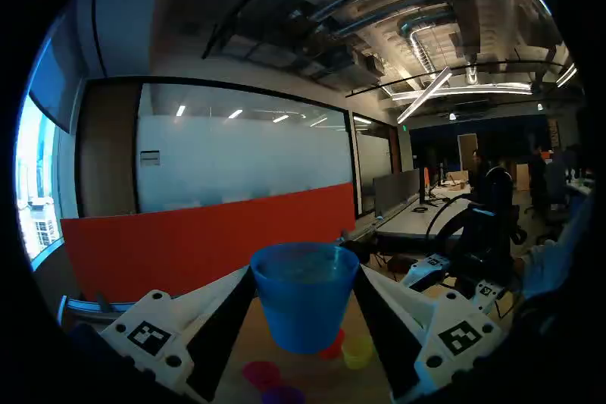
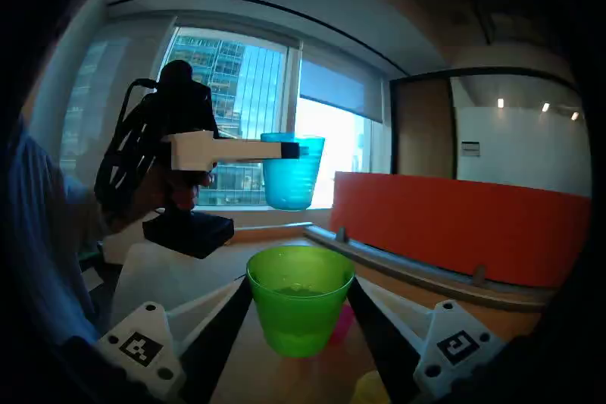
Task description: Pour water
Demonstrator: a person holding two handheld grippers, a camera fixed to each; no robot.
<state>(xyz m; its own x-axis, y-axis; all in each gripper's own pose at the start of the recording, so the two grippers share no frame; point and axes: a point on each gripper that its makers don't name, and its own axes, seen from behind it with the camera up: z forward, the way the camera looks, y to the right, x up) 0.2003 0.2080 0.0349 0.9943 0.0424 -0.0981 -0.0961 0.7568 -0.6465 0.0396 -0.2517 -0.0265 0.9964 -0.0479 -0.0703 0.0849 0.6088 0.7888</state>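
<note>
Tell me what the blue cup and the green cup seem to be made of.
Blue cup: probably plastic, translucent with a slight sheen; daylight glows through it in the right gripper view, and faint ridges ring its wall. Green cup: likely the same plastic, translucent and glossy; light passes through its wall.

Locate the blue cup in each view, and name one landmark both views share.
Left gripper view: blue cup low centre, clamped in the left tool.
Right gripper view: upper centre, against the window, above the green cup gripped by the right tool.
Shared landmark: orange wall panel, at right here.
</note>
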